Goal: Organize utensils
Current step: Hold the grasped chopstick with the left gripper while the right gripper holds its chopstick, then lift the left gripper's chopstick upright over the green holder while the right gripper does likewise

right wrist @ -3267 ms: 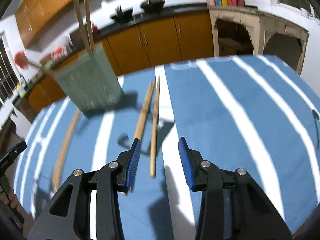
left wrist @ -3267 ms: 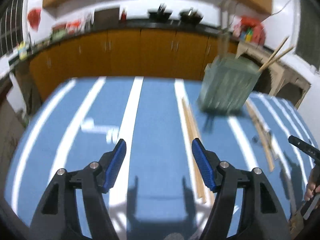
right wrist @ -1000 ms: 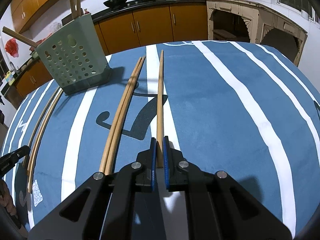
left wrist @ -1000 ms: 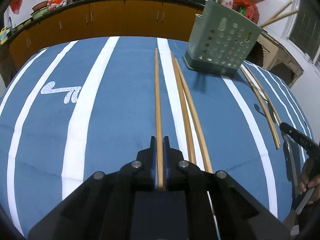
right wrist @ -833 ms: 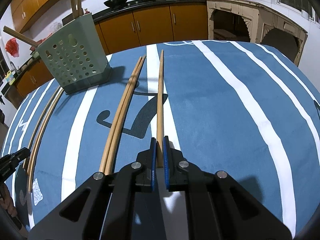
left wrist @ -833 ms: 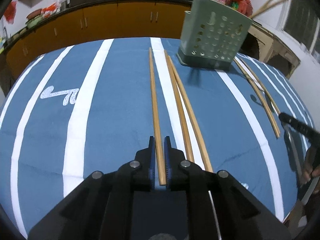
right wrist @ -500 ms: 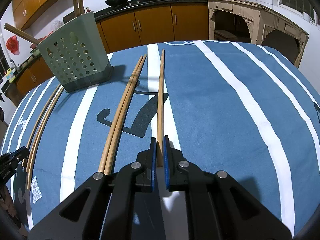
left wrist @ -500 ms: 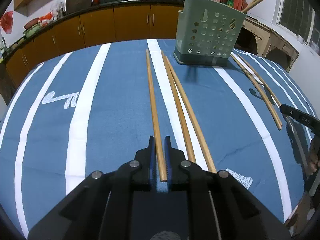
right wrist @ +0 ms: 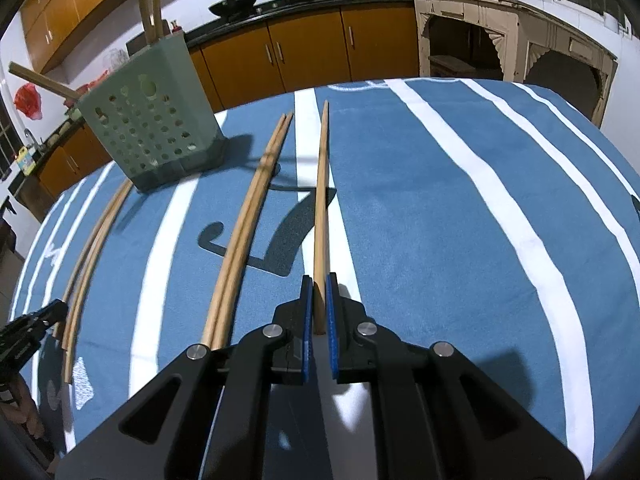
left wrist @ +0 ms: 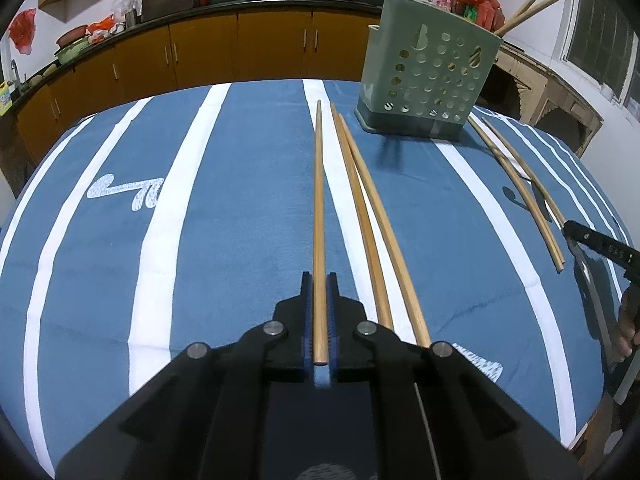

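My left gripper [left wrist: 319, 284] is shut on a long wooden chopstick [left wrist: 319, 208] that points away over the blue striped cloth. Two more chopsticks [left wrist: 370, 216] lie just right of it. My right gripper [right wrist: 316, 286] is shut on another chopstick [right wrist: 321, 196], raised above its shadow. Two chopsticks [right wrist: 244, 232] lie to its left. A green perforated utensil holder [left wrist: 428, 80] stands at the far side with several chopsticks in it; it also shows in the right wrist view [right wrist: 148, 128].
Another chopstick pair [left wrist: 520, 184] lies right of the holder; in the right wrist view it lies at the left [right wrist: 92, 248]. Orange kitchen cabinets [left wrist: 240, 52] run behind the table. The table edge [left wrist: 592, 412] curves near at right.
Both grippers went from open to shut, each on a chopstick. In the last second both have lifted slightly, and the left view has shifted so the holder sits nearer centre.
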{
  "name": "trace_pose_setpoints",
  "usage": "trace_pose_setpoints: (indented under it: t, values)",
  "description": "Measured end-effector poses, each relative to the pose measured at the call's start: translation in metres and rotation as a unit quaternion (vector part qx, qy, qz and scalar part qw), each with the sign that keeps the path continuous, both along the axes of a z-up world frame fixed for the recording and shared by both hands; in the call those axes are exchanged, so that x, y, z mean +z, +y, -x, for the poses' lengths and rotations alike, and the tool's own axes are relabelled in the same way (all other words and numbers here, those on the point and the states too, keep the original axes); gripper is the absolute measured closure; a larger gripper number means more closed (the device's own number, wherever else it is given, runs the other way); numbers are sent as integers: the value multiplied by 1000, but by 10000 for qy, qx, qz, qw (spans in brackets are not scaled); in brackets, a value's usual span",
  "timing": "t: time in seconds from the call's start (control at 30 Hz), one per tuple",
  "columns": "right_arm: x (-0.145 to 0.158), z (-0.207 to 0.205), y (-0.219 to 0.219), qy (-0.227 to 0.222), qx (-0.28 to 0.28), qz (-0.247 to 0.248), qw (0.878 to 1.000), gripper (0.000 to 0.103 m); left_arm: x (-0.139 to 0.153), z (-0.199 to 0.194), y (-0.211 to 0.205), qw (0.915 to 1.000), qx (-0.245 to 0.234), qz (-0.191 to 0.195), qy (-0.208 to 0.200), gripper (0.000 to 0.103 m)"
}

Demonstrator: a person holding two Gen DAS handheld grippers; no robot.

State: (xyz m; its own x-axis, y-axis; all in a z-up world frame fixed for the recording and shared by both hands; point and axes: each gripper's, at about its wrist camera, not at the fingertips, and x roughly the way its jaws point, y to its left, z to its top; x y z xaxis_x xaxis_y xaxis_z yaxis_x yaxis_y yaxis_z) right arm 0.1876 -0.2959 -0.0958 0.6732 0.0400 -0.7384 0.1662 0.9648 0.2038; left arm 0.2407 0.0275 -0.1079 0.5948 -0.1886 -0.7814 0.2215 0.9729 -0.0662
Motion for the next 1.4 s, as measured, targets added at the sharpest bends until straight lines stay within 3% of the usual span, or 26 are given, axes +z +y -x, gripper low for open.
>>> trace_pose_setpoints:
  t: [0.17, 0.4, 0.6, 0.83, 1.07, 1.4]
  values:
    - [27, 15, -3, -480, -3, 181, 9987, 96, 12, 0, 5, 10000, 43, 50, -65, 96]
    - [64, 33, -15, -1134, -214, 534, 9919, 96, 63, 8, 20, 9972, 91, 138, -734, 96]
    - [96, 41, -26, -1690, -361, 747, 9821, 96, 115, 16, 33, 9887, 160, 363, -1446, 96]
    - [130, 48, -31, -2233, -415, 767, 9708, 96, 160, 23, 40, 9775, 274, 579, -2007, 96]
    - [148, 45, -29, -2450, -377, 675, 9664, 96, 181, 21, 43, 9723, 416, 683, -2196, 96]
    - [161, 35, -26, -2491, -284, 605, 9662, 96, 193, 17, 41, 9717, 430, 624, -2236, 96]
